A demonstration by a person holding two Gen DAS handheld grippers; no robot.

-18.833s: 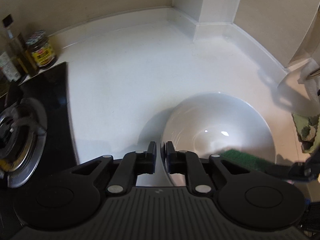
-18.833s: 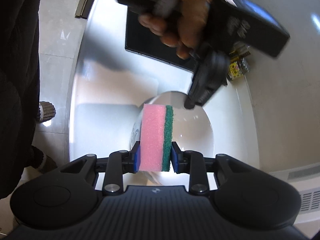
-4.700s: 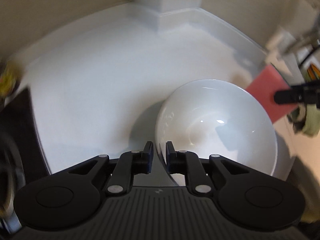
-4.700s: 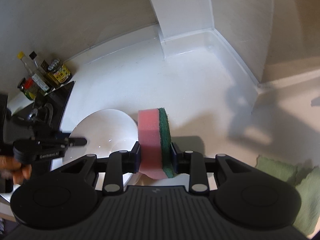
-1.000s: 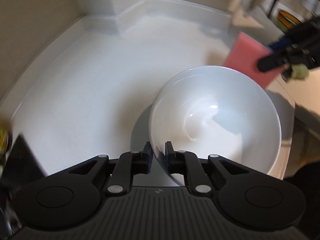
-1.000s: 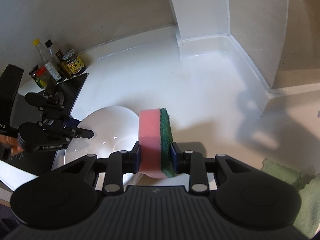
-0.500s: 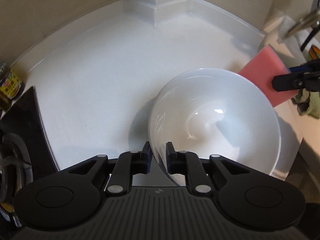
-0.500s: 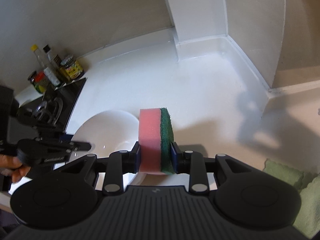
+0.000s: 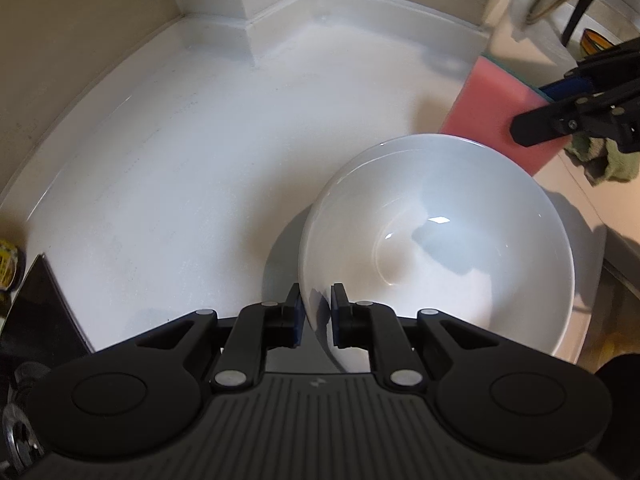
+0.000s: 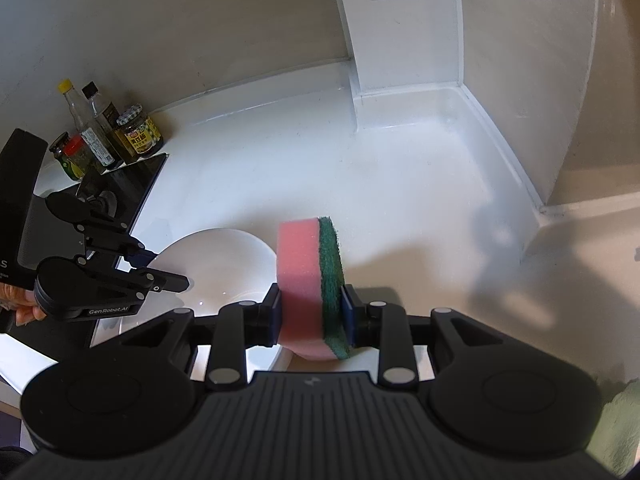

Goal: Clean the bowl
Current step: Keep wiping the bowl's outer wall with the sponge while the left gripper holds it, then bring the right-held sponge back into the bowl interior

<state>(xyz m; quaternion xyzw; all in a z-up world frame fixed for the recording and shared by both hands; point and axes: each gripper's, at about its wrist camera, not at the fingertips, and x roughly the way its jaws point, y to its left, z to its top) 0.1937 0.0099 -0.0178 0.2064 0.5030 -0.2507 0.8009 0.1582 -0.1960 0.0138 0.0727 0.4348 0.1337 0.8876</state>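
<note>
The white bowl (image 9: 436, 240) sits on the white counter (image 9: 180, 168), near its front edge, tilted a little toward the left gripper (image 9: 316, 316), whose jaws are pinched narrow on the near rim, one finger inside and one outside. Its inside looks glossy and spotless, with no food marks or suds that I can make out, so the scrubbing seems either done or hardly needed; I cannot tell which. The right gripper (image 10: 312, 312) clamps the pink and green sponge (image 10: 310, 284) upright between its jaws, held just beyond the bowl's far rim and clear of it. What is left, by my judgement, is any last wipe, then setting bowl and sponge down. Off to the side stand condiment bottles (image 10: 104, 132) beside the stove (image 10: 120, 188), and a green cloth (image 9: 600, 156) lies beyond the sponge
</note>
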